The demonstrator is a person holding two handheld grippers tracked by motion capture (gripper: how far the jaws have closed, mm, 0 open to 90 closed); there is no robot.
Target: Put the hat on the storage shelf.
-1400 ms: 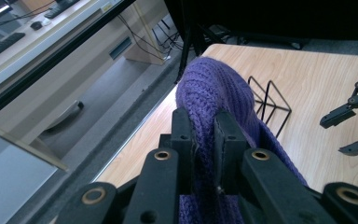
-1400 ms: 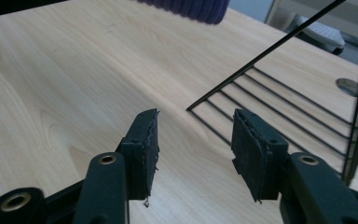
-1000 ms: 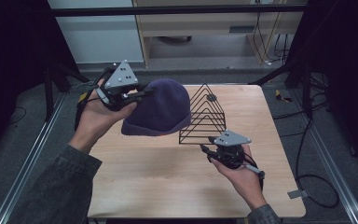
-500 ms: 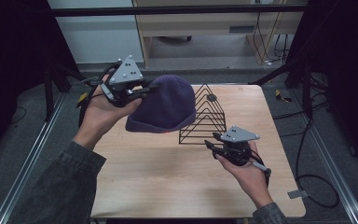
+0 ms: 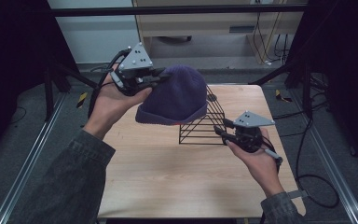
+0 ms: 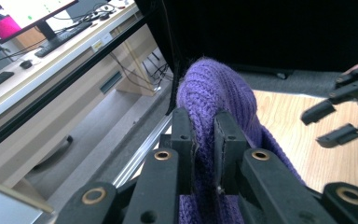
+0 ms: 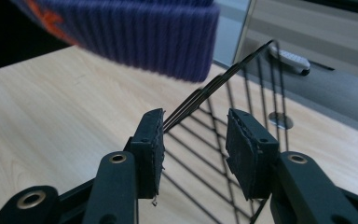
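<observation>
Our left gripper (image 5: pixel 161 78) is clamped on the purple beanie (image 5: pixel 176 95), its two jaws pinching a fold of the knit between them, as we see plainly in the left gripper view, where the beanie (image 6: pixel 216 100) bulges up past the gripper (image 6: pixel 204 135). We hold the beanie lifted above the table (image 5: pixel 168 182), over the left part of the black wire rack (image 5: pixel 205 123), whose upper wires it hides from the high view. Our right gripper (image 5: pixel 220 128) sits low at the rack's right end with its jaws apart; in the right gripper view the gripper (image 7: pixel 195 140) has the rack's slanting wires (image 7: pixel 205 93) running between the spread jaws, and we cannot tell whether either pad touches them. There the ribbed cuff of the beanie (image 7: pixel 140 32) hangs above, with an orange mark on its left. The rack stands on the table, toward its far right side.
</observation>
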